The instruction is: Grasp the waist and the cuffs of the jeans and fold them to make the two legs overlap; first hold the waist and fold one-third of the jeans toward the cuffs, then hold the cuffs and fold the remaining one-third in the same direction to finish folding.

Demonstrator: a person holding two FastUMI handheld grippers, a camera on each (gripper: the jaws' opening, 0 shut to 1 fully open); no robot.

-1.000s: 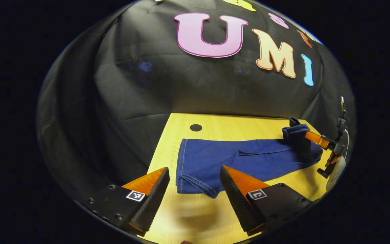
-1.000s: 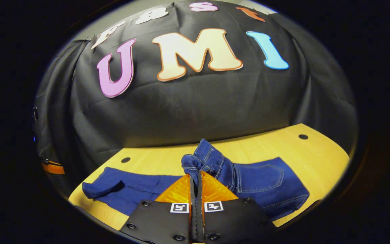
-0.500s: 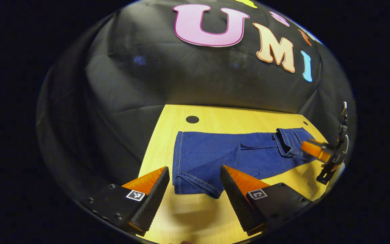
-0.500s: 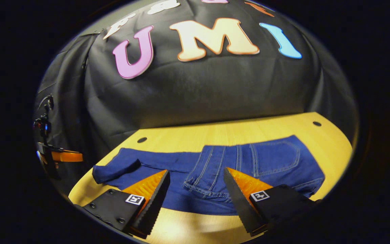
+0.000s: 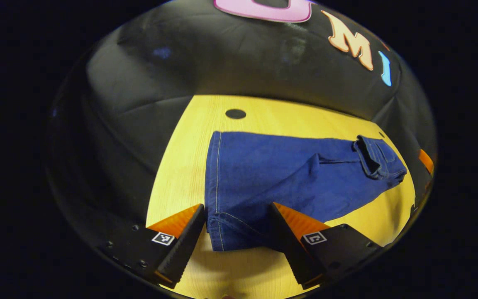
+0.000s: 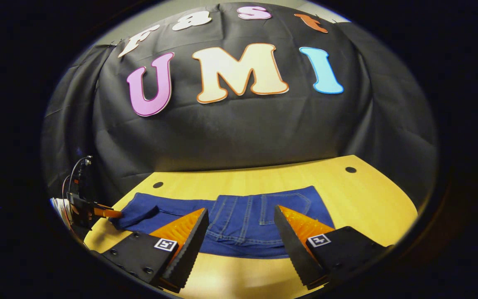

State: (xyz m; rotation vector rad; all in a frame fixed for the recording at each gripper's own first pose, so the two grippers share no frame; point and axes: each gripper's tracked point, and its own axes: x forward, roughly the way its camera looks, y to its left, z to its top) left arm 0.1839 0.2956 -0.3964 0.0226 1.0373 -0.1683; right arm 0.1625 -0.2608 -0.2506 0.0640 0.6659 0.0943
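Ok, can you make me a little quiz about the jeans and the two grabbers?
1. True or false: the right gripper is pinching the jeans.
2. What are the jeans lying on? A) the wooden table B) a chair C) the floor
3. Fill in: the left gripper's open fingers sit on either side of the jeans' ____ end.

Key: 1. False, its fingers are apart and hold nothing. 2. A. 3. Cuff.

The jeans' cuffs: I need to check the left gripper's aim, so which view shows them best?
The left gripper view: the cuffs lie large between the open left gripper's fingers. The right gripper view shows them small and far off on the table, the left gripper beside them.
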